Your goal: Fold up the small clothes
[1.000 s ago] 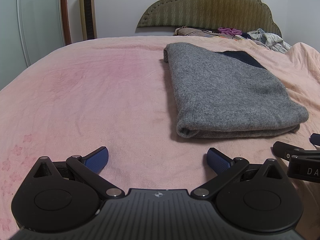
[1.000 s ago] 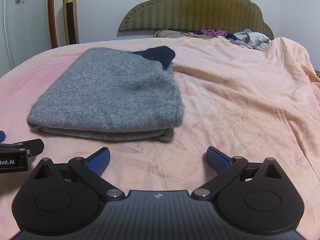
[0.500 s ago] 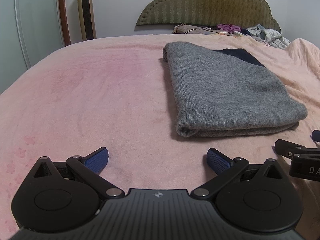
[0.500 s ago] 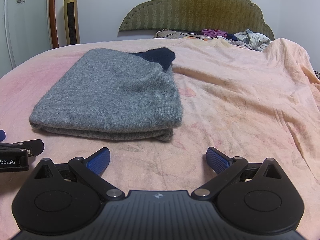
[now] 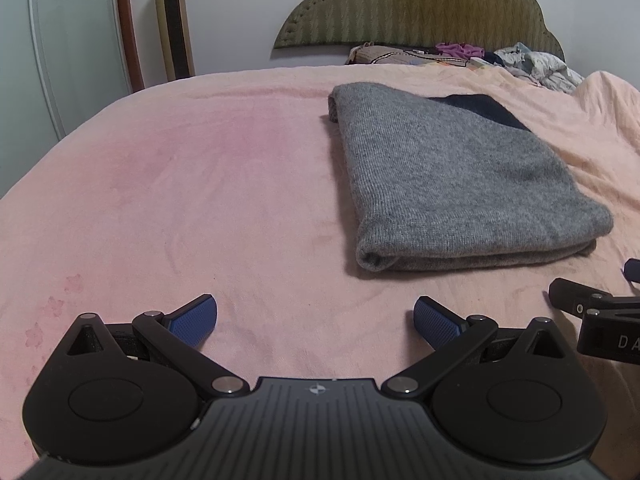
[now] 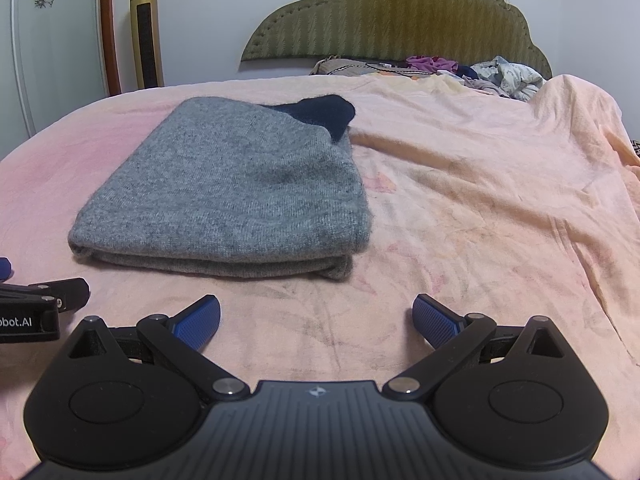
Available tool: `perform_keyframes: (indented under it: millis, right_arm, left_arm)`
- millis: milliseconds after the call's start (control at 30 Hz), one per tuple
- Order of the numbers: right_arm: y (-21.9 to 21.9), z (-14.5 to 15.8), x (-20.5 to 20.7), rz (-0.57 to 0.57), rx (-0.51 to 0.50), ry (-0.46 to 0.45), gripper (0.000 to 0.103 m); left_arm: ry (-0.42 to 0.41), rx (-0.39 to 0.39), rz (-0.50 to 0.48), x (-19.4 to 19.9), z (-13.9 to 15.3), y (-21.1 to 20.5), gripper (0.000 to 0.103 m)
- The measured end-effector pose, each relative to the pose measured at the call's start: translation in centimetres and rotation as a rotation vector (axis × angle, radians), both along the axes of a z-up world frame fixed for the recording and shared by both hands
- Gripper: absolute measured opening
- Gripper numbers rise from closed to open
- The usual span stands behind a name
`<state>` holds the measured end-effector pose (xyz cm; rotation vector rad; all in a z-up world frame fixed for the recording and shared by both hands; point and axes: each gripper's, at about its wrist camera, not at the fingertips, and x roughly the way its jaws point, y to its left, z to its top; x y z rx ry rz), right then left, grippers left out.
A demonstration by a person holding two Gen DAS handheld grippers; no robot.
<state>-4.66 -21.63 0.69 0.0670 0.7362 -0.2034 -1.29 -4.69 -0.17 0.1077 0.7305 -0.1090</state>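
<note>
Resting Folded on the Bed, a Grey Knit Lies Clear of Both Grippers

Lying on the pink bedspread (image 5: 208, 184), the grey knit garment (image 5: 448, 184) is folded into a thick rectangle, its doubled edge facing the cameras. A dark navy piece (image 6: 320, 114) pokes out from under its far corner. The left gripper (image 5: 315, 322) hovers low over the bedspread, short of the garment and to its left, jaws spread wide with nothing between them; its blue pads (image 5: 194, 320) are bare. The right gripper (image 6: 316, 320) sits just beside it on the other side, also short of the fold, jaws likewise spread and empty. Each gripper shows at the edge of the other's view. Neither touches the garment. Toward the right the bedspread turns peach and creased. At the far end, a heap of loose clothes (image 6: 460, 70) lies below the olive padded headboard (image 6: 396, 16). A gold tower fan (image 5: 174, 20) stands against the wall on the left.
</note>
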Motion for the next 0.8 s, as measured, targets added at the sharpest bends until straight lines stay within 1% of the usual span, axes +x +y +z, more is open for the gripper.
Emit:
perform_keyframes:
  millis: [800]
  right_arm:
    - [0.17,0.23,-0.06,0.011,-0.009,-0.005,0.103]
  left_arm:
    - [0.009,-0.002,0.013,-0.03,0.14,0.18,0.103]
